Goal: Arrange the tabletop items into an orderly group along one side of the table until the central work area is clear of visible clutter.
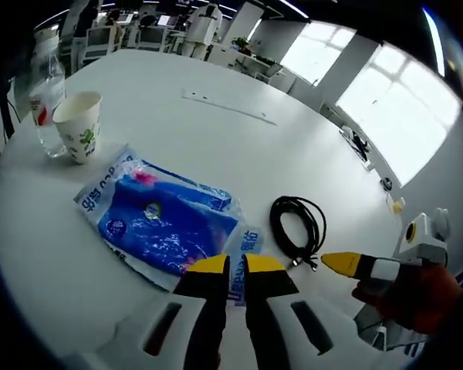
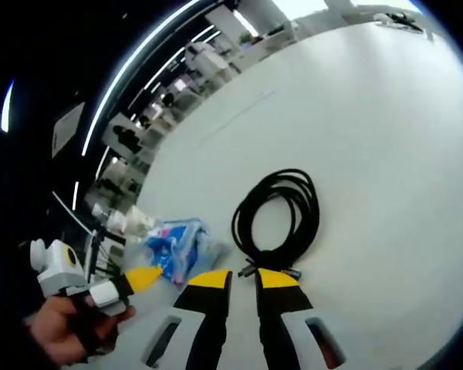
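White tabletop (image 1: pixel 216 131): left gripper (image 1: pixel 237 264) nearly closed over the blue wipes pack (image 1: pixel 163 218); right gripper (image 2: pixel 243 277) slightly parted at six o'clock of the coiled black cable (image 2: pixel 278 216). Pinch several loops together.

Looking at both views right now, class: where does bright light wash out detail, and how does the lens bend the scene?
Left gripper view: the windows are blown out white, and the table edge curves like a bowl. Right gripper view: the table's far end glares pale, the ceiling lights bow into arcs, and the black cable stays sharp.
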A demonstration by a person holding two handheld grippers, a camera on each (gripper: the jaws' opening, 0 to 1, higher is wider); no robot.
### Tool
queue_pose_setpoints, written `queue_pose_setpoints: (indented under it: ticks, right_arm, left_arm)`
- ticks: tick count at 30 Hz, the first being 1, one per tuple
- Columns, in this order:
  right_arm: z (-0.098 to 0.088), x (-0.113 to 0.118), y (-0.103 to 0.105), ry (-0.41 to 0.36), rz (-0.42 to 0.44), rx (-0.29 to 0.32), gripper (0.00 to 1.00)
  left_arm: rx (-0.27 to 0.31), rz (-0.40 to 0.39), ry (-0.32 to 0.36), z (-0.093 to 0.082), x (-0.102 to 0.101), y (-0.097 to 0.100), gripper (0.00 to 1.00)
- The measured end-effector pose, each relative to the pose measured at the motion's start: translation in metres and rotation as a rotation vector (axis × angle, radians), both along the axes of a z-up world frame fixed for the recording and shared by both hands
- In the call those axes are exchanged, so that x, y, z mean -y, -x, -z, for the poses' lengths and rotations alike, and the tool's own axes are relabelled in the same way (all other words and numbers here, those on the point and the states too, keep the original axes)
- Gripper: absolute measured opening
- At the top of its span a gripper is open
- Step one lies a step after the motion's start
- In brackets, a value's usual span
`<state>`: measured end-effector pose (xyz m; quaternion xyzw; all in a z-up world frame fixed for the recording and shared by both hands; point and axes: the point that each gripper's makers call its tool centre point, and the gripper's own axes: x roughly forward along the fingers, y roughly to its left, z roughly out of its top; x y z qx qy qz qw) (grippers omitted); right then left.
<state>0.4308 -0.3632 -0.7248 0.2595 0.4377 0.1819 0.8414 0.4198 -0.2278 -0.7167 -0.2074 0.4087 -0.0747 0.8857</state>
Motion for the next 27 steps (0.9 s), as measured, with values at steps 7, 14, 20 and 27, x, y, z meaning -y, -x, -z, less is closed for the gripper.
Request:
queue_pose_setpoints:
  ticks: [7,14,20,27]
  right_arm:
    - [0.001,-0.005,0.009,0.006,-0.026,0.007,0.10]
    - [0.000,-0.011,0.015,0.008,-0.056,0.017,0.10]
    - [0.003,-0.016,0.021,0.013,-0.070,0.008,0.10]
    - [0.007,-0.027,0.027,0.017,-0.101,0.003,0.10]
  left_arm:
    - [-0.013,-0.025,-0.010,0.004,-0.019,0.012,0.03]
    - [-0.005,-0.040,-0.019,0.004,-0.031,0.016,0.03]
    - [-0.013,-0.059,-0.019,0.009,-0.041,0.021,0.03]
    - [-0.005,-0.094,-0.012,0.009,-0.050,0.020,0.03]
